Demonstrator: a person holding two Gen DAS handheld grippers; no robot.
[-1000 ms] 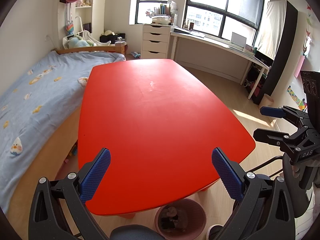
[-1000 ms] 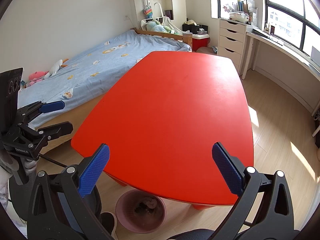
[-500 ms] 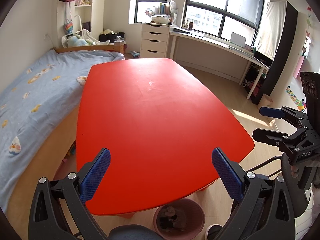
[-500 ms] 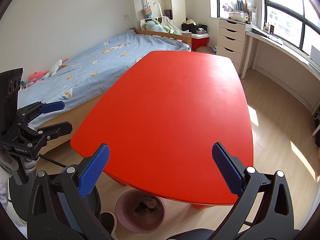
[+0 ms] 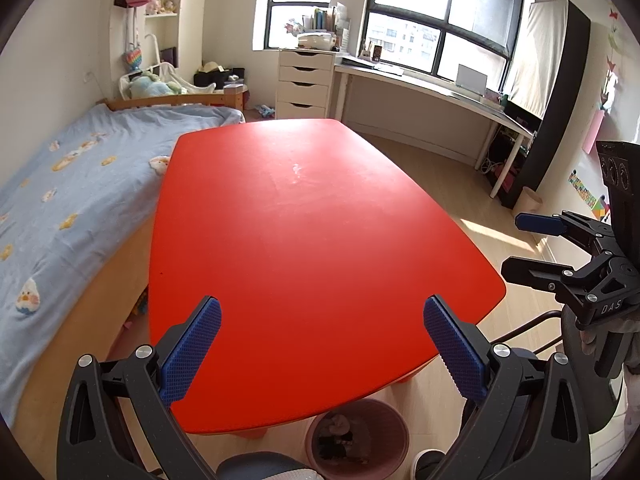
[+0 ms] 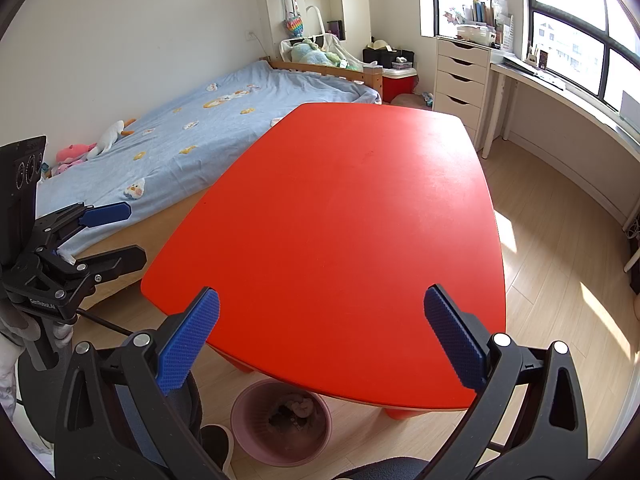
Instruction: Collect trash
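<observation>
Left wrist view: my left gripper (image 5: 322,344) was spread wide, empty, over the near edge of the red worktop (image 5: 304,240). My right gripper (image 6: 320,338) was the same, spread and holding nothing. Pink bin (image 6: 280,424) stood on the floor under the worktop's near edge, trash (image 6: 298,406) inside.
</observation>
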